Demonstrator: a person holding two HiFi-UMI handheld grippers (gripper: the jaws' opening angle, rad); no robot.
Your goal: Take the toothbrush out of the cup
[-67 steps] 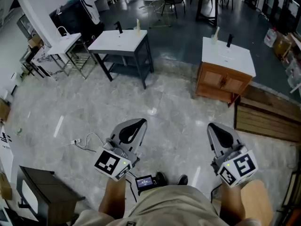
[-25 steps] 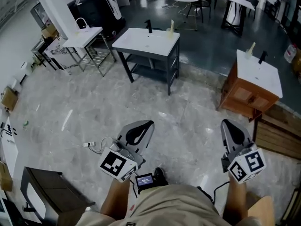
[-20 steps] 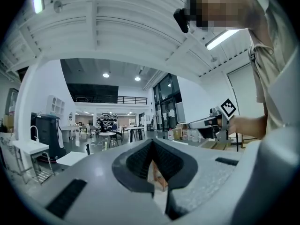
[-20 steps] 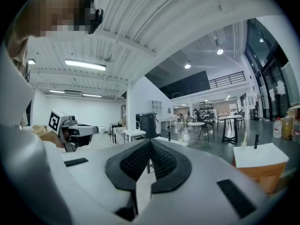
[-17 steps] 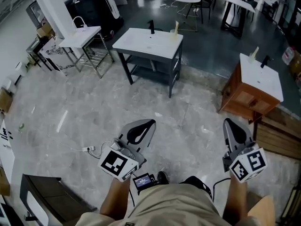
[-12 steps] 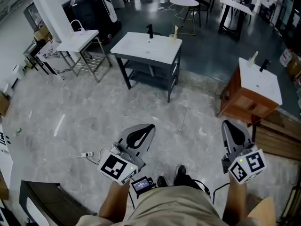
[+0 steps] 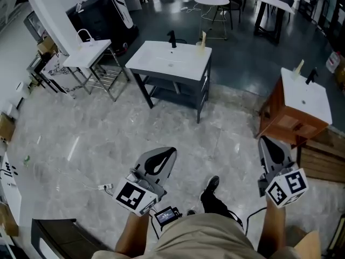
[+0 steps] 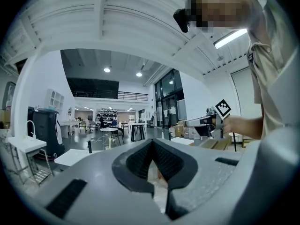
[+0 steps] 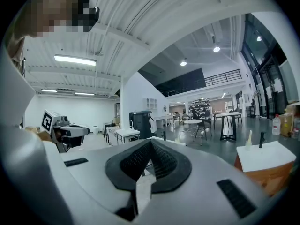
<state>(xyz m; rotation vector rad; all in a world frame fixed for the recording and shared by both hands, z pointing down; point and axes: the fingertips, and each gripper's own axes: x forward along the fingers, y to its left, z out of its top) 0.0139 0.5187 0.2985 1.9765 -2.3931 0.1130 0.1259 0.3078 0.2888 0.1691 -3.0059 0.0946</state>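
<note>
A pale toothbrush stands in a small cup at the back right corner of a white-topped sink table, beside a black tap. Another pale toothbrush stands on a wooden cabinet's white top and also shows as a toothbrush in the right gripper view. My left gripper and right gripper are held level over the floor, well short of both tables. Left gripper and right gripper are both shut with nothing between the jaws.
Marbled grey floor lies between me and the tables. A small white sink on a wire stand is at the left, and a cable with a plug lies on the floor. Wooden steps are at the right, a dark box at the lower left.
The whole view has advanced: the sink table and the wooden cabinet are nearer and lower in the head view. Both grippers travelled forward with the person and stayed shut.
</note>
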